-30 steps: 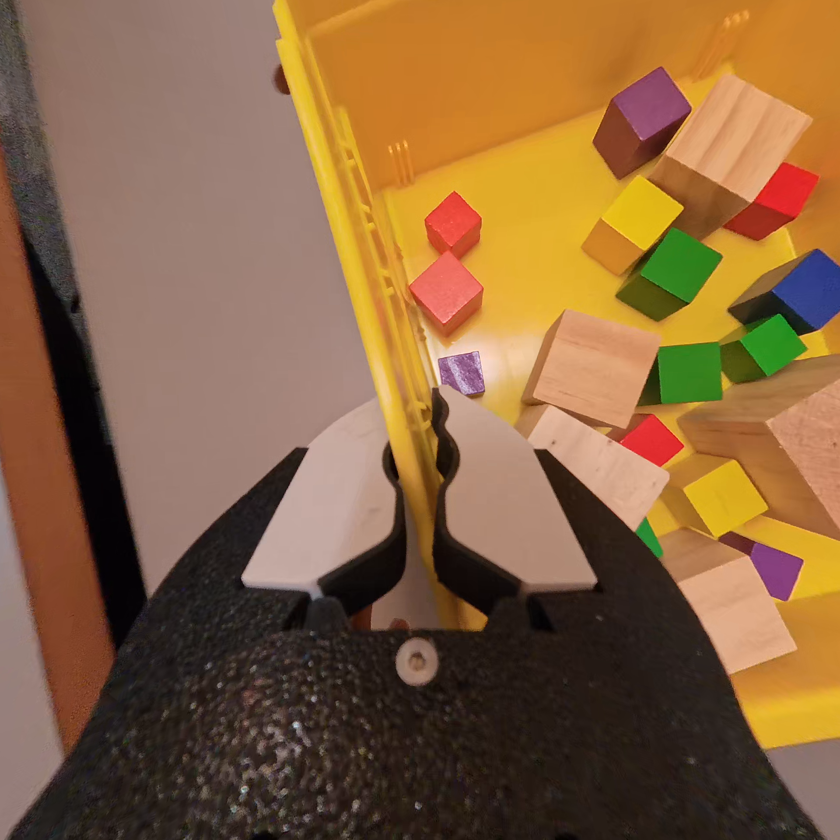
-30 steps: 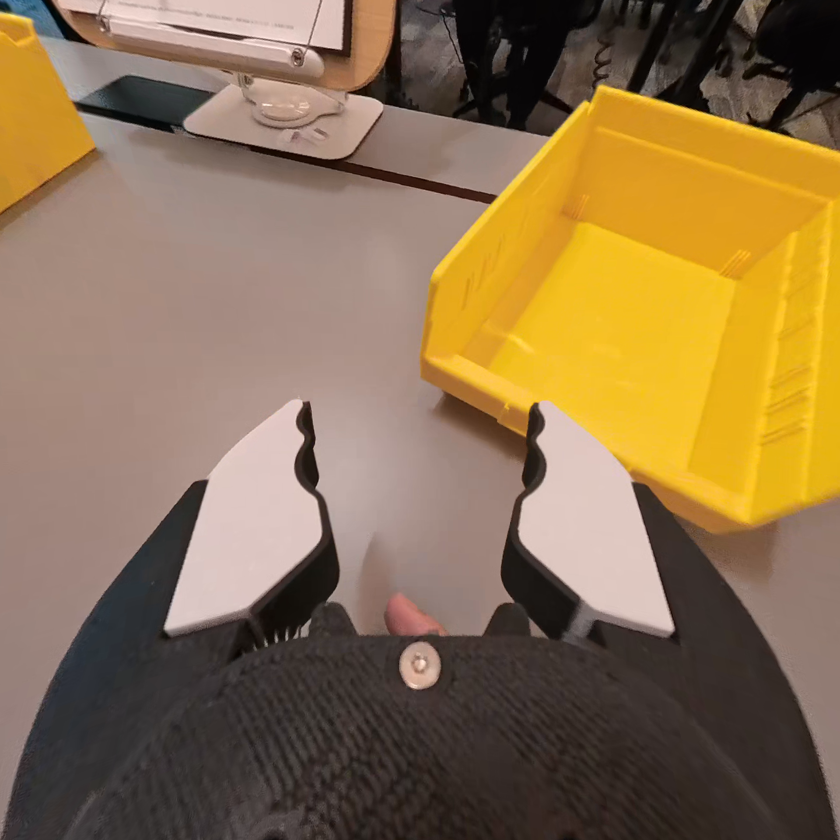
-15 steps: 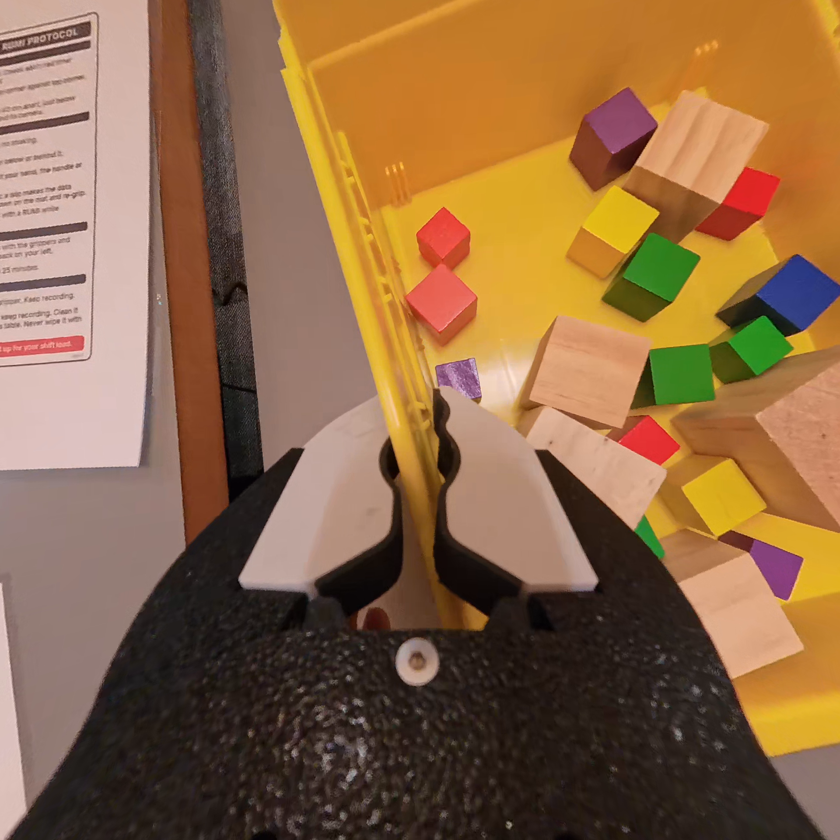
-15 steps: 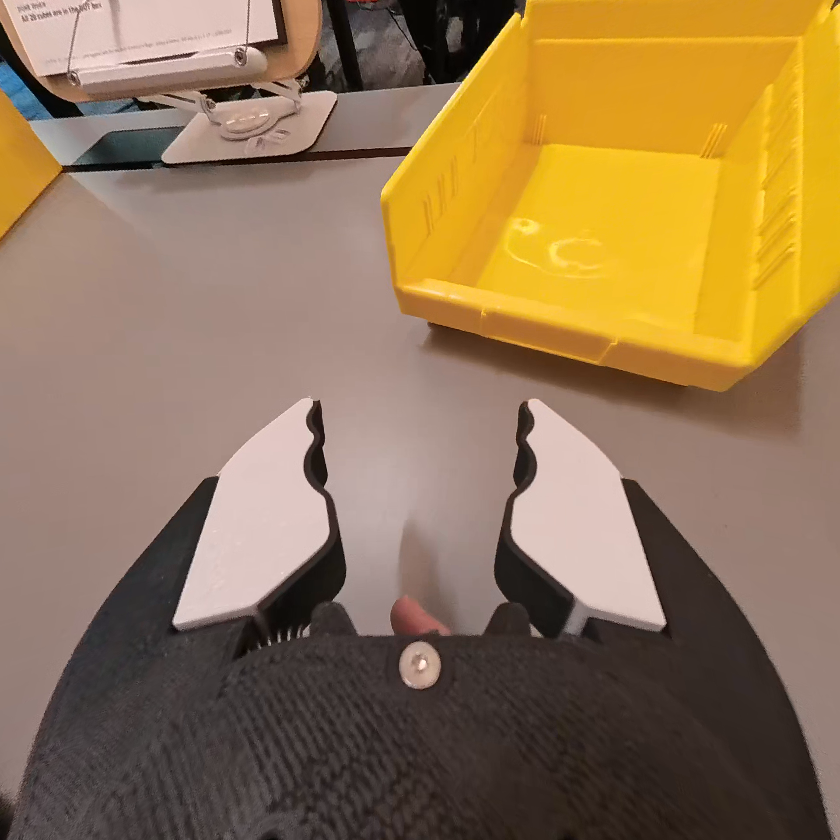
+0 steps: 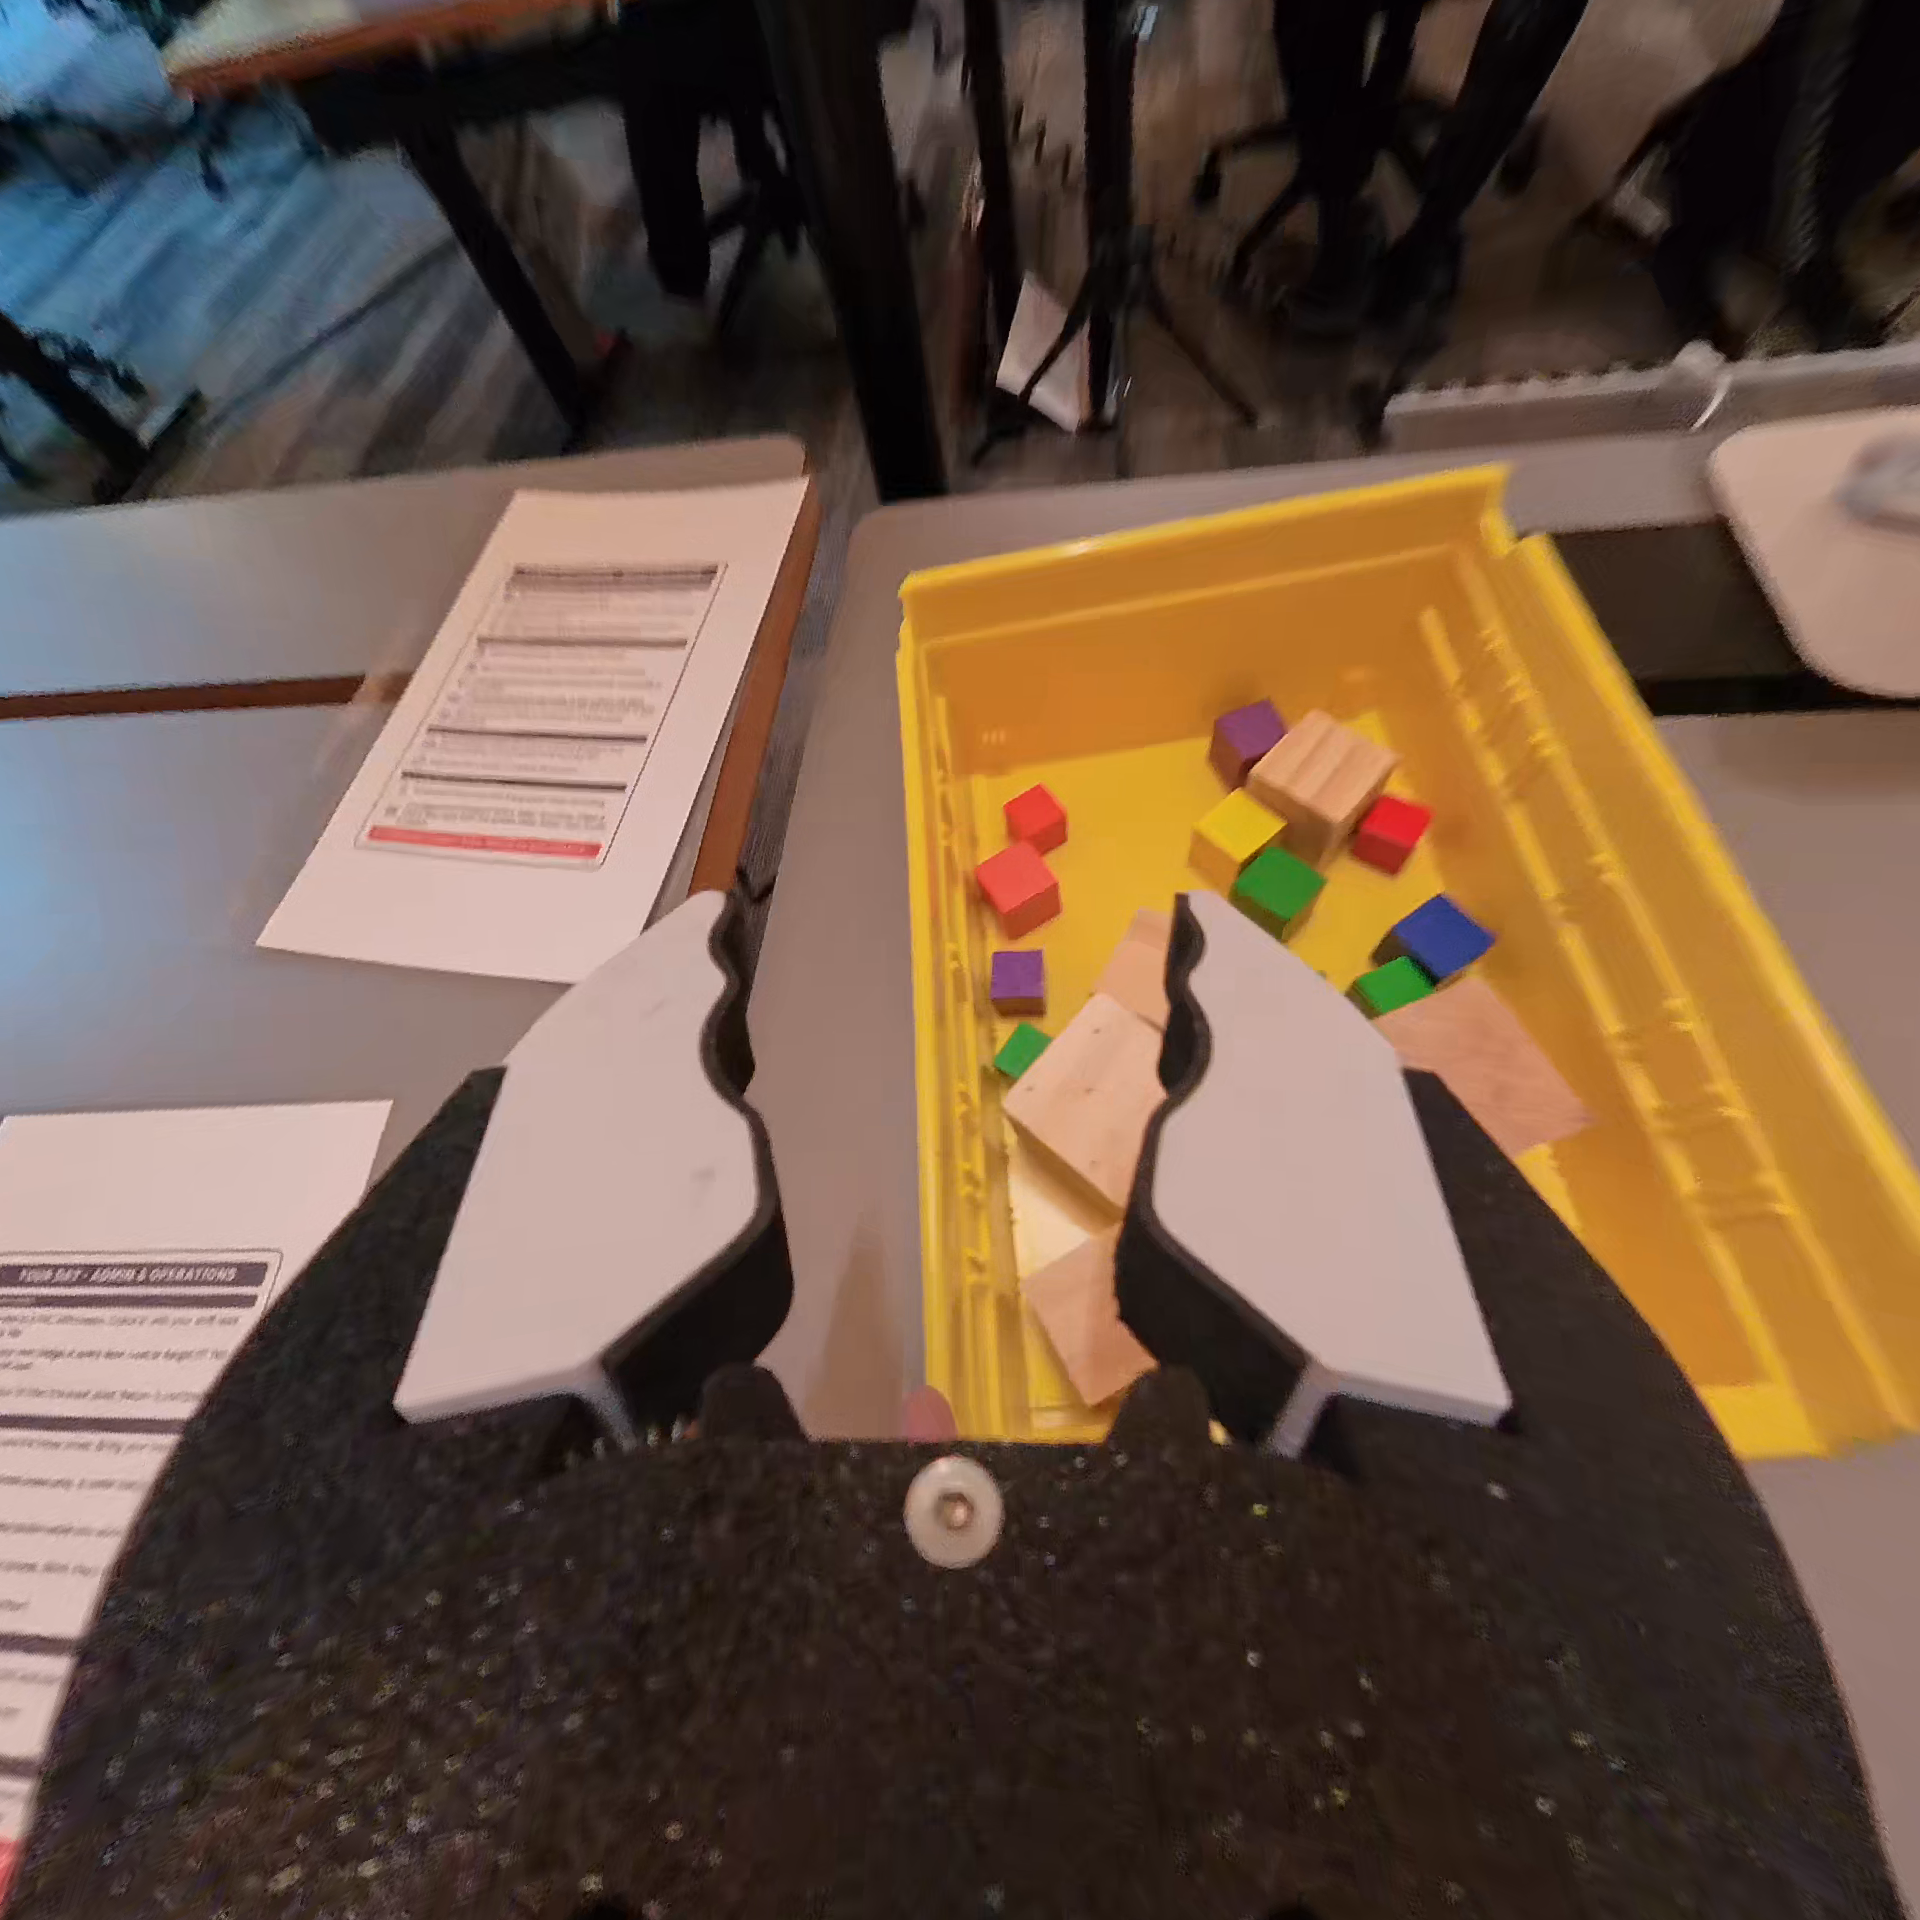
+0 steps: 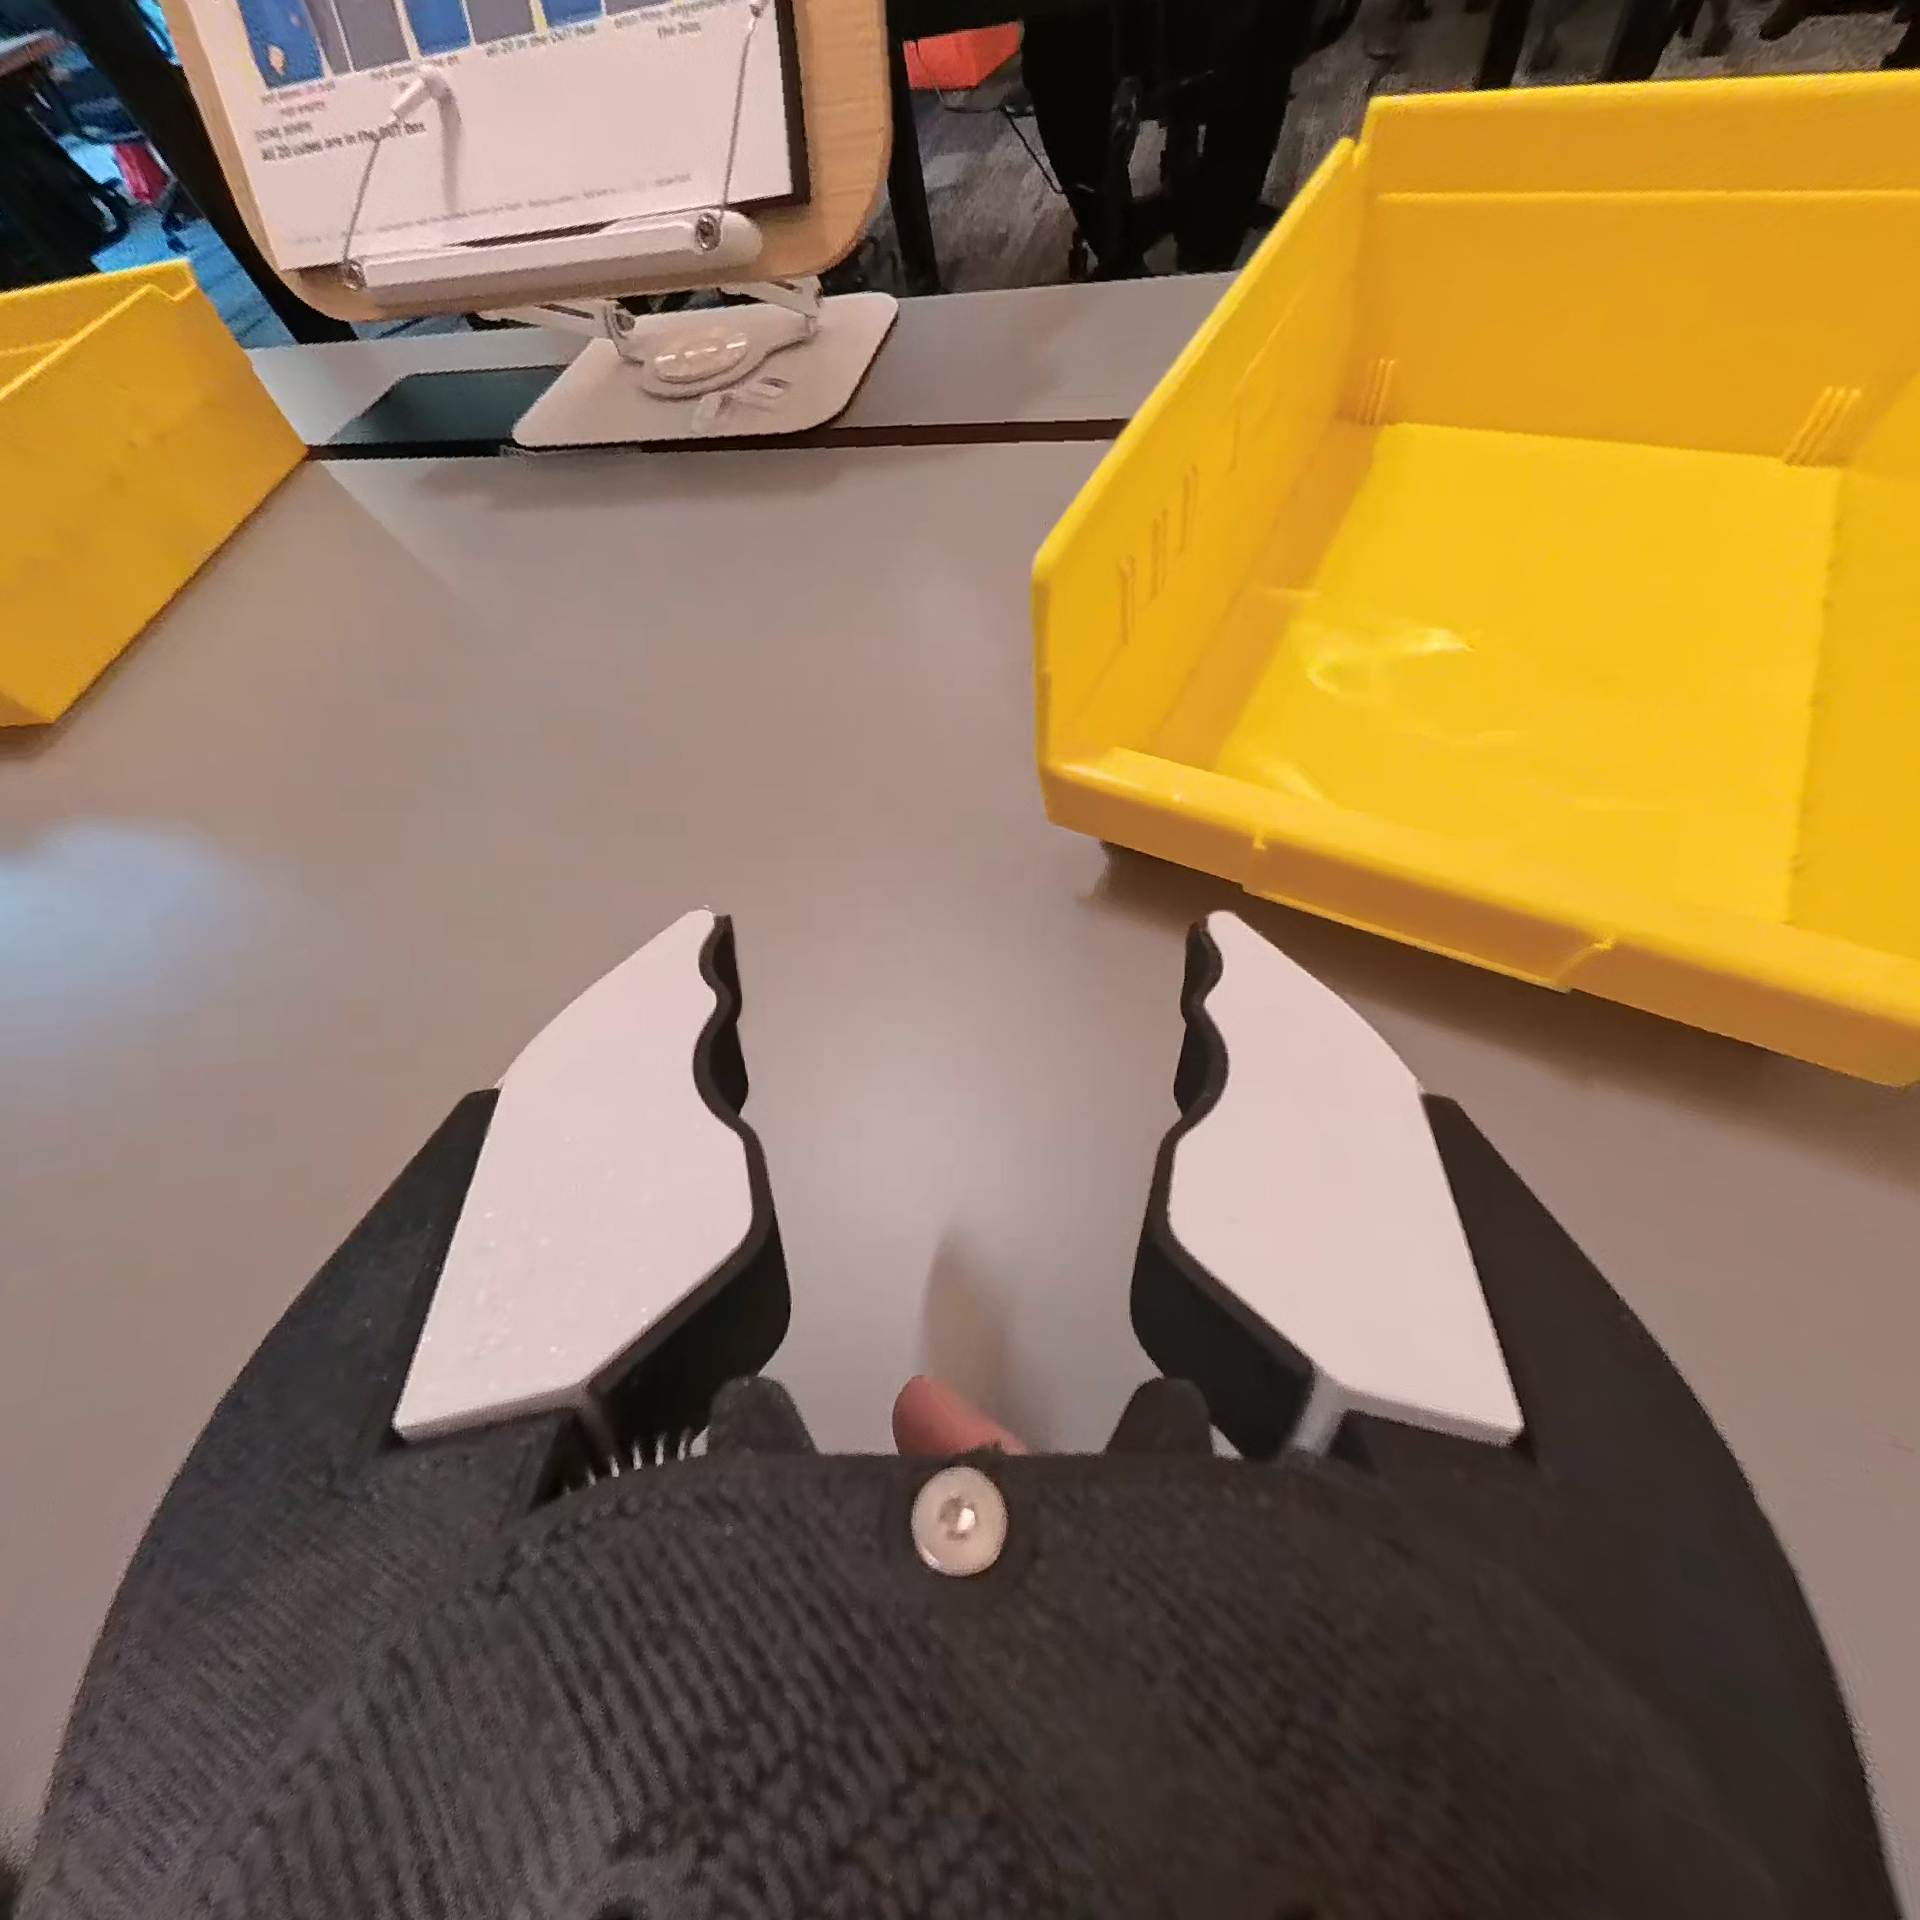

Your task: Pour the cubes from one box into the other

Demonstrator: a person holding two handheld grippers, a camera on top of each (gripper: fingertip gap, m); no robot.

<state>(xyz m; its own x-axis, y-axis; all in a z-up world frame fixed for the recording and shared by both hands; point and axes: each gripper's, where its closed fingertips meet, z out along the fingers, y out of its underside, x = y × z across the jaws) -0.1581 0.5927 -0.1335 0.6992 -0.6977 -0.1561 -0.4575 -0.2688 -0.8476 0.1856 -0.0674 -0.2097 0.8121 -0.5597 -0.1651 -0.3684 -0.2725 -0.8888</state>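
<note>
A yellow box (image 5: 1621,935) sits flat on the grey table and holds several small coloured cubes, among them a red cube (image 5: 1018,888) and a blue cube (image 5: 1439,935), plus larger plain wooden blocks (image 5: 1320,774). My left gripper (image 5: 956,914) is open and straddles the box's left wall without holding it. My right gripper (image 6: 961,935) is open and empty over bare table. An empty yellow box (image 6: 1299,842) stands to its front right. The box with cubes also shows at the left edge of the right wrist view (image 6: 114,499).
Two printed sheets (image 5: 540,727) (image 5: 135,1351) lie left of the cube box. A document stand (image 6: 540,135) on a white base (image 6: 707,374) stands at the table's far edge. Chair and table legs (image 5: 873,260) stand beyond.
My left gripper has opened and let go of the box's left wall, and has drawn back and tilted up. My right gripper stays open; the empty box now lies farther right in its view.
</note>
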